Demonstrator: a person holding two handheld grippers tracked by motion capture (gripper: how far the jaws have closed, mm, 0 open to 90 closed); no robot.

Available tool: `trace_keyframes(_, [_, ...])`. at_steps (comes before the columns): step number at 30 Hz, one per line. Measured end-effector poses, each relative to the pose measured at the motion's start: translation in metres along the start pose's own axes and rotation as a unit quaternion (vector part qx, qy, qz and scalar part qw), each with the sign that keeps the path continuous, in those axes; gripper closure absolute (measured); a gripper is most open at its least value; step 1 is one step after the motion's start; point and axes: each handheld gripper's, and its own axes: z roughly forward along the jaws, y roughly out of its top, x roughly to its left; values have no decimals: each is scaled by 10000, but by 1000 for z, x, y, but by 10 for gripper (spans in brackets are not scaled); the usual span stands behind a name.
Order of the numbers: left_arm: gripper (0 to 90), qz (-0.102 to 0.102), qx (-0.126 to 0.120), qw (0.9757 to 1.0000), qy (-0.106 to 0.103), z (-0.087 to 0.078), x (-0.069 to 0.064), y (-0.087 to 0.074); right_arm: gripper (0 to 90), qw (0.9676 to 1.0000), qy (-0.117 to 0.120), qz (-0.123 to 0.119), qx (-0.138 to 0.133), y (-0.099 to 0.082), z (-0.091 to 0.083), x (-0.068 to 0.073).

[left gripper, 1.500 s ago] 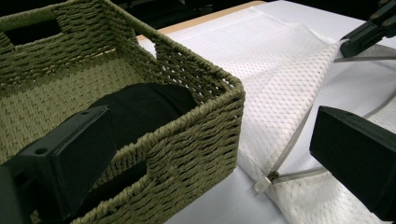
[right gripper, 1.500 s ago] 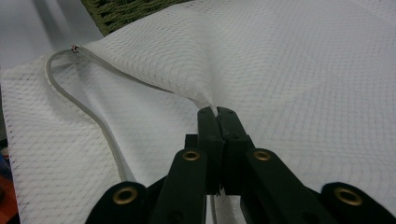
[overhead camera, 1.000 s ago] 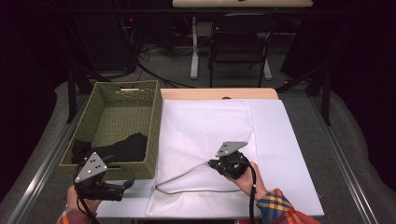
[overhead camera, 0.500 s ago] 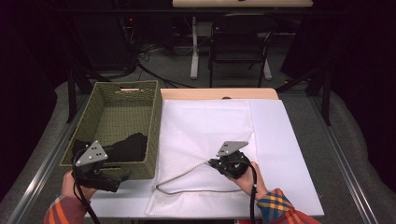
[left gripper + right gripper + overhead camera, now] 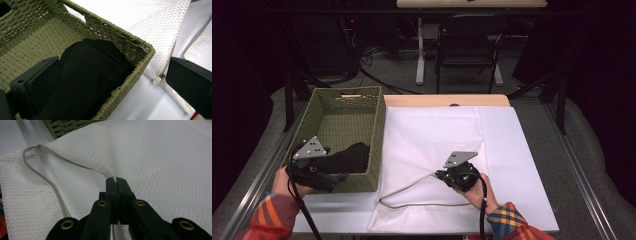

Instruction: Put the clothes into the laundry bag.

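Meanwhile the left gripper (image 5: 328,181) has come up and forward from the table's near edge to the near end of the green wicker basket (image 5: 377,125), and it now hangs over the rim with its jaws spread wide. In the left gripper view one jaw stands inside the basket, beside the black garment (image 5: 87,80), and the other outside it, over the white sheet, so the basket's near corner lies between them. The pads press on nothing. The garment lies bunched against the basket's near wall, just ahead of and below this gripper.

The right gripper (image 5: 116,180) has kept its place. Its jaws are clenched on a fold of the white mesh laundry bag (image 5: 432,135), pinching the upper layer up into a small tent just beside the zipper (image 5: 47,180), whose grey edge curves away to that gripper's left. The bag lies flat on the table beyond and around this gripper, its mouth toward the basket.

As I read it, the bag is being held open while the free gripper goes for the garment. The approach looks nearly done; the next step is to lower the jaws onto the cloth rather than the wicker rim, which sits awkwardly between them.
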Motion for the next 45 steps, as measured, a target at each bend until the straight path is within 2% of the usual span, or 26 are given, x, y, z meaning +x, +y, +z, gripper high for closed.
trace_keyframes(5, [0,19,223,9998,4,4,15,6,896,10000,6,-5,2,0,1,-1])
trace_keyframes(14, [0,33,510,9987,0,12,33,13,896,10000,-7,-37,2,0,1,-1])
trace_keyframes(19, [0,59,747,9972,-25,23,45,18,897,10000,-16,-42,6,0,1,0])
trace_keyframes(23, [0,106,982,9951,-61,32,53,19,896,10000,-8,-35,20,0,1,1])
trace_keyframes(26, [0,167,1130,9934,-83,37,57,20,897,10000,-4,-43,22,0,2,-1])
trace_keyframes(28, [0,166,1205,9926,-23,41,59,20,897,10000,2,-28,29,0,2,-1])
trace_keyframes(30, [0,166,1248,9920,-69,42,61,21,897,10000,-2,-26,30,-1,2,-1])
trace_keyframes(32, [0,184,1401,9899,-99,46,65,21,897,10000,-13,-30,33,0,2,-1])
trace_keyframes(33, [0,184,1401,9899,-99,46,65,21,897,10000,-13,-30,33,0,2,-1])
trace_keyframes(37, [0,195,1616,9866,-77,53,73,21,897,10000,-34,-54,24,0,1,0])
trace_keyframes(41, [0,206,1853,9824,-141,61,79,19,897,10000,-28,-71,23,0,1,0])
trace_keyframes(42, [0,206,1853,9824,-141,61,79,19,897,10000,-28,-71,23,0,1,0])
trace_keyframes(43, [0,213,1967,9801,-138,65,82,19,897,10000,-28,-60,24,0,1,-1])
trace_keyframes(45, [0,218,2081,9776,-204,70,84,18,897,10000,-25,-42,38,0,2,-1])
